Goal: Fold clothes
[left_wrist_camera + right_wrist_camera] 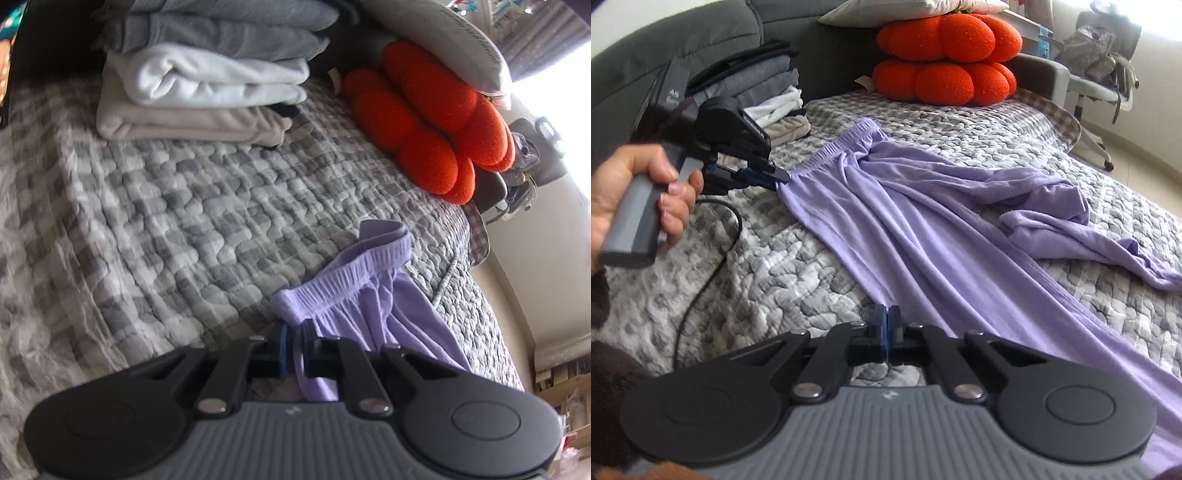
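Note:
Lavender trousers [923,229] lie spread across the grey checked quilt [757,266], the legs trailing right. My left gripper [293,332] is shut on the corner of the elastic waistband [354,266], and cloth hangs down between its fingers. The right wrist view shows that same left gripper [781,177] held by a hand [635,192], pinching the waistband end. My right gripper [885,317] is shut at the trousers' near side edge. That edge runs taut and straight from the left gripper down to it.
A stack of folded clothes [207,74] sits at the far side of the quilt. Orange pumpkin cushions [945,55] lie under a white pillow [443,33]. A chair with a bag [1097,55] stands beyond the bed. A black cable [701,258] trails over the quilt.

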A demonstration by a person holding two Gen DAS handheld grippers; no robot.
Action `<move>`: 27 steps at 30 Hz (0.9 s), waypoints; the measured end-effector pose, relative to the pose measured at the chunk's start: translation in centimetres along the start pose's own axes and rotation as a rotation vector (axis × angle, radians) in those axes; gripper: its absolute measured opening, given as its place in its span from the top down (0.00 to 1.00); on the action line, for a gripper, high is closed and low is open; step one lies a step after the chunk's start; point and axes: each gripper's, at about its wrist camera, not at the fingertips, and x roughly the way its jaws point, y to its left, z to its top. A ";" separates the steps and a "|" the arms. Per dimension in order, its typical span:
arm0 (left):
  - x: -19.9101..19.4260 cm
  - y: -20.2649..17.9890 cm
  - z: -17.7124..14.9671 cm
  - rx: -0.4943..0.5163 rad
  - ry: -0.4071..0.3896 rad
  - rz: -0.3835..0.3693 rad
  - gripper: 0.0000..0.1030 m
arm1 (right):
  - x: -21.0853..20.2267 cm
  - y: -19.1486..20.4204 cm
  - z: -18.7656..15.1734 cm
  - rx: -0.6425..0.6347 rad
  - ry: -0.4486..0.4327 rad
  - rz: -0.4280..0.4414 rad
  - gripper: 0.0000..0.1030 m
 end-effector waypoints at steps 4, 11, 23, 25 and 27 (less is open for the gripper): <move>-0.8 0.2 0.2 0.001 -0.021 0.007 0.93 | -1.0 -0.4 0.2 0.043 -0.007 0.055 1.00; -1.8 0.7 0.4 -0.017 -0.033 0.029 0.94 | -1.8 0.1 0.2 0.077 0.020 0.135 1.00; -1.7 0.8 0.3 -0.005 -0.034 0.070 0.94 | -2.6 0.4 -0.3 -0.016 -0.029 0.064 0.80; -1.7 0.6 0.3 0.002 -0.035 0.072 0.94 | -2.7 0.3 -0.5 -0.034 -0.035 0.053 0.62; -1.7 0.5 0.2 0.008 -0.036 0.075 0.94 | -2.7 0.4 -0.6 -0.051 -0.041 0.044 0.60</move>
